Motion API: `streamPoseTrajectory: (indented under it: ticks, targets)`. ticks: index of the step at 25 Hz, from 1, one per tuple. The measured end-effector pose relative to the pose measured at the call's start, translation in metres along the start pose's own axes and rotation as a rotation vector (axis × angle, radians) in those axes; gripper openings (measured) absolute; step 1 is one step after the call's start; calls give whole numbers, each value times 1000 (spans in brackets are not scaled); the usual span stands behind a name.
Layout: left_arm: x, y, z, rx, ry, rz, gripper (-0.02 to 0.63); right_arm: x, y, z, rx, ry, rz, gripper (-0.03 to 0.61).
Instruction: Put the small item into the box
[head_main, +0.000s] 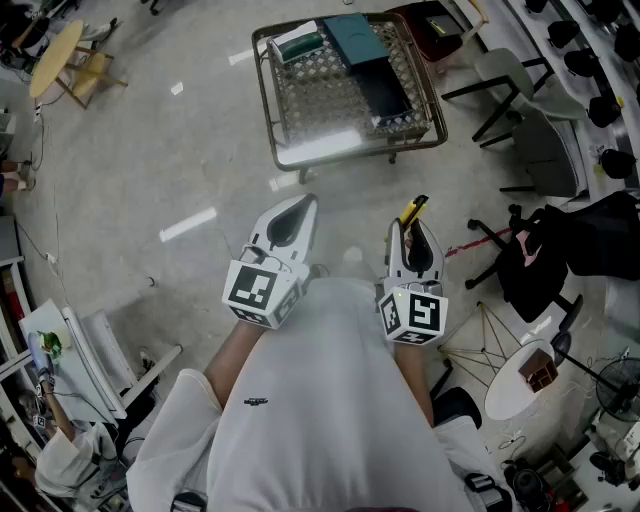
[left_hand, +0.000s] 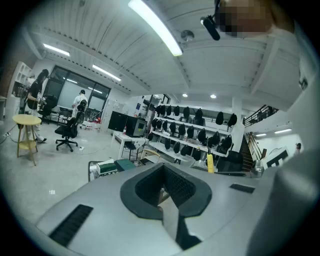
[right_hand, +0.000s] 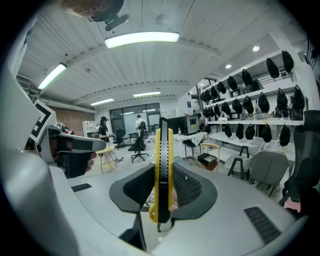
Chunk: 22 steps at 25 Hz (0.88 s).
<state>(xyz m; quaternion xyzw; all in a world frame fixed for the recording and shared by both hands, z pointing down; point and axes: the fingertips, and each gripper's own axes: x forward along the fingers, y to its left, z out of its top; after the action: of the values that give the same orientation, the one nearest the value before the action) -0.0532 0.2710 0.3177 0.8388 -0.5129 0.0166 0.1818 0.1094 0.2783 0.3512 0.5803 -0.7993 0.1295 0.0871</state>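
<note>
My right gripper (head_main: 413, 243) is shut on a yellow and black utility knife (head_main: 413, 211), whose tip sticks out past the jaws. In the right gripper view the knife (right_hand: 163, 172) stands upright between the dark pads (right_hand: 187, 189). My left gripper (head_main: 287, 226) is shut with nothing in it, held level with the right one in front of my body. Ahead on the floor stands a wire cart (head_main: 330, 95). It carries a teal box (head_main: 356, 40) and a white and green box (head_main: 298, 44). The left gripper view shows the cart (left_hand: 102, 169) far off beyond its jaws.
Grey chairs (head_main: 535, 140) and a black office chair (head_main: 560, 255) with clothes on it stand at the right. A small round white table (head_main: 528, 378) is at lower right, a wooden stool (head_main: 62, 60) at upper left, a desk (head_main: 70, 360) at lower left.
</note>
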Motion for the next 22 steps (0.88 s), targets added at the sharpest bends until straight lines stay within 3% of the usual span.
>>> streamPoseTrajectory:
  ticks: [8,22]
  targets:
    - [15,-57,-1,21,19,48,2,-21,-28,24,-8,-32,85,103]
    - [21,-86,-1,37,-48,168,2,-7,-77,24,29,-41,153,103]
